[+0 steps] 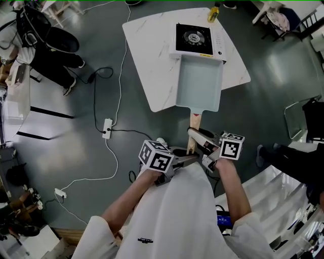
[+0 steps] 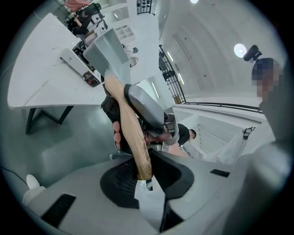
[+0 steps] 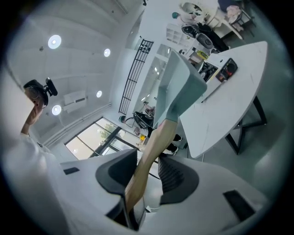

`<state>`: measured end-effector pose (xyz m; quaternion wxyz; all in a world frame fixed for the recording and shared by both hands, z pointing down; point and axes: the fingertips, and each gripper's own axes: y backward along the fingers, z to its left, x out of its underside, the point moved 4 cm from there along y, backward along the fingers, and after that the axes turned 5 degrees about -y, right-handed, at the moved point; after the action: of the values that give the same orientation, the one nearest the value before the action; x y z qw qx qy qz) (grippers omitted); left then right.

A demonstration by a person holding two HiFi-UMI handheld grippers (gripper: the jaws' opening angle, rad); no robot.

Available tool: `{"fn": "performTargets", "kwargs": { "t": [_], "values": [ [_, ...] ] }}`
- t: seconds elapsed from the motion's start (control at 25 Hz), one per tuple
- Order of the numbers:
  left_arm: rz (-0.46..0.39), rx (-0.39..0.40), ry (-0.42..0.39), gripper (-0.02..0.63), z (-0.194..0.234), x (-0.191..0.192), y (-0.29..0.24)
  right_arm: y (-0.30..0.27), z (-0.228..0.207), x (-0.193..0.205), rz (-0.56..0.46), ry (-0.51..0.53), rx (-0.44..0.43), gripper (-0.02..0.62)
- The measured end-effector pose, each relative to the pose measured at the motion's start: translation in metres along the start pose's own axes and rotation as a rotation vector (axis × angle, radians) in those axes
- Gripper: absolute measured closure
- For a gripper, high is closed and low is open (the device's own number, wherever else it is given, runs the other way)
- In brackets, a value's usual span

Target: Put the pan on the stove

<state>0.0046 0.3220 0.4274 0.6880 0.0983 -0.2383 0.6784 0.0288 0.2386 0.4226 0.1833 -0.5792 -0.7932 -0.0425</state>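
Observation:
A pale blue-green rectangular pan (image 1: 200, 83) hangs over the near part of the white marble table (image 1: 152, 55), its far end reaching the front edge of the portable gas stove (image 1: 197, 39). Its wooden handle (image 1: 194, 129) points back toward me, and both grippers grip it. My left gripper (image 1: 187, 158) is shut on the handle's near end (image 2: 138, 151). My right gripper (image 1: 198, 136) is shut on the handle (image 3: 147, 158) a little farther up, closer to the pan (image 3: 177, 87). In the left gripper view the pan (image 2: 108, 50) rises toward the stove (image 2: 80, 64).
A yellow bottle (image 1: 213, 13) stands behind the stove at the table's far edge. A power strip (image 1: 107, 128) and cables lie on the grey floor to the left. A person in dark clothes (image 1: 53, 53) sits at far left; a chair (image 1: 298, 119) stands right.

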Motion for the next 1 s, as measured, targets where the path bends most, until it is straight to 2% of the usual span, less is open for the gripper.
{"fn": "performTargets", "kwargs": {
  "t": [0.28, 0.68, 1.0],
  "values": [
    [0.041, 0.045, -0.021, 0.534, 0.015, -0.024, 0.030, -0.036, 0.006, -0.017, -0.042, 0.020, 0.031, 0.447],
    [0.031, 0.057, -0.011, 0.534, 0.040, -0.072, 0.035, -0.060, -0.010, -0.062, -0.059, -0.019, 0.010, 0.448],
    [0.005, 0.018, -0.003, 0.534, 0.073, -0.152, 0.002, -0.067, -0.036, -0.151, 0.002, 0.003, -0.022, 0.448]
  ]
}}
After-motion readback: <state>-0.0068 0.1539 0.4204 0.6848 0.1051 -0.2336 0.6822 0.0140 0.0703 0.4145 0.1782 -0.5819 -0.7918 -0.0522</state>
